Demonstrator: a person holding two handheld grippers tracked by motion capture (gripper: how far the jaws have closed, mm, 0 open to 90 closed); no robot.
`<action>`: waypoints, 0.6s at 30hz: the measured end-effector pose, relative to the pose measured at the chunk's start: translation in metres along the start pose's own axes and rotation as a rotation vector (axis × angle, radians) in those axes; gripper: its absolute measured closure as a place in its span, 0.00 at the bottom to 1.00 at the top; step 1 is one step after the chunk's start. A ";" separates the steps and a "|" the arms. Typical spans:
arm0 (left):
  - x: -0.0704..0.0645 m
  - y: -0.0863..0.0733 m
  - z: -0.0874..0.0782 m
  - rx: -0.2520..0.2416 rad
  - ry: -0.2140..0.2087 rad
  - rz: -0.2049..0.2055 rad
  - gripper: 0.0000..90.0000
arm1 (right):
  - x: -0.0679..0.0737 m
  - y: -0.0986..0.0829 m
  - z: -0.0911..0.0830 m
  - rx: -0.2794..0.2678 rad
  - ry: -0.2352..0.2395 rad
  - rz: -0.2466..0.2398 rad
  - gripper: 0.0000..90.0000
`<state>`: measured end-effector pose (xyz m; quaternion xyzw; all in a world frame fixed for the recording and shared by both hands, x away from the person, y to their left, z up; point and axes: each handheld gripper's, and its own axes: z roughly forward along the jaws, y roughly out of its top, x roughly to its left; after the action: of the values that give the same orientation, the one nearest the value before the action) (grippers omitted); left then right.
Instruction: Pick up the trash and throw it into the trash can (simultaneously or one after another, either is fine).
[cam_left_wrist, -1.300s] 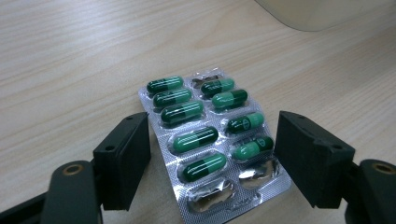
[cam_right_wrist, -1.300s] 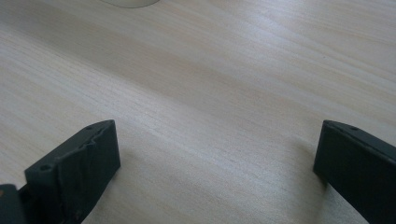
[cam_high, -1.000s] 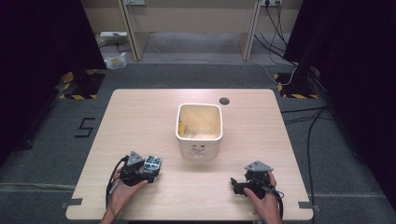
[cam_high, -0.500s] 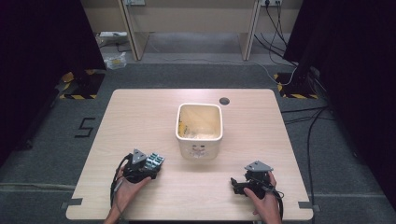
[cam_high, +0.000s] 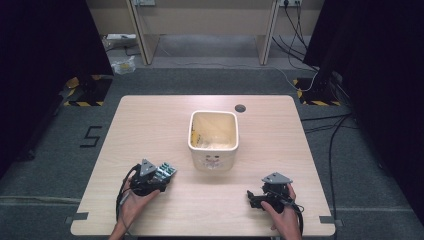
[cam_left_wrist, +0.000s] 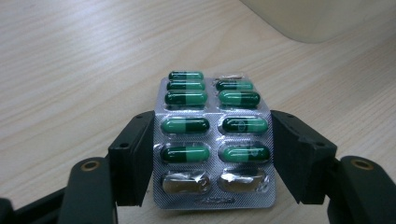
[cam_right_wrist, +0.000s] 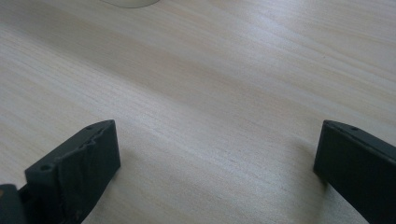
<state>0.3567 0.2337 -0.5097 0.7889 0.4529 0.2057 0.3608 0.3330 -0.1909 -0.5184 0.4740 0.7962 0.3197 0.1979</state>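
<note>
A silver blister pack (cam_left_wrist: 212, 140) of green capsules, with two bottom pockets emptied, sits between the jaws of my left gripper (cam_left_wrist: 212, 126), which press on its two long edges. In the high view the blister pack (cam_high: 166, 171) sticks out of the left gripper (cam_high: 161, 176) at the table's front left, just above the wood. My right gripper (cam_high: 253, 197) rests at the front right, its jaws pointing left. In its own view the right gripper (cam_right_wrist: 215, 154) stands wide open over bare wood.
A cream square bin (cam_high: 213, 161) stands mid-table with some light contents inside; its wall (cam_left_wrist: 317, 18) lies just ahead of the pack. A dark round grommet (cam_high: 240, 108) is set near the far edge of the wooden table (cam_high: 150, 125).
The left gripper has shifted the blister pack slightly forward and toward the bin. The right gripper has stayed where it was.
</note>
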 end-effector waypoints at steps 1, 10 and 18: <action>0.001 0.001 -0.001 -0.005 -0.002 -0.001 0.38 | 0.000 0.000 0.000 0.000 0.000 -0.001 0.01; 0.009 0.007 -0.010 -0.019 -0.020 -0.012 0.38 | 0.000 0.000 0.000 0.001 0.001 0.001 0.01; 0.018 0.017 -0.022 -0.052 -0.034 -0.026 0.38 | 0.000 0.000 0.000 0.001 0.001 0.001 0.00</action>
<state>0.3609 0.2518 -0.4821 0.7767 0.4516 0.1993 0.3913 0.3329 -0.1908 -0.5184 0.4745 0.7960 0.3198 0.1972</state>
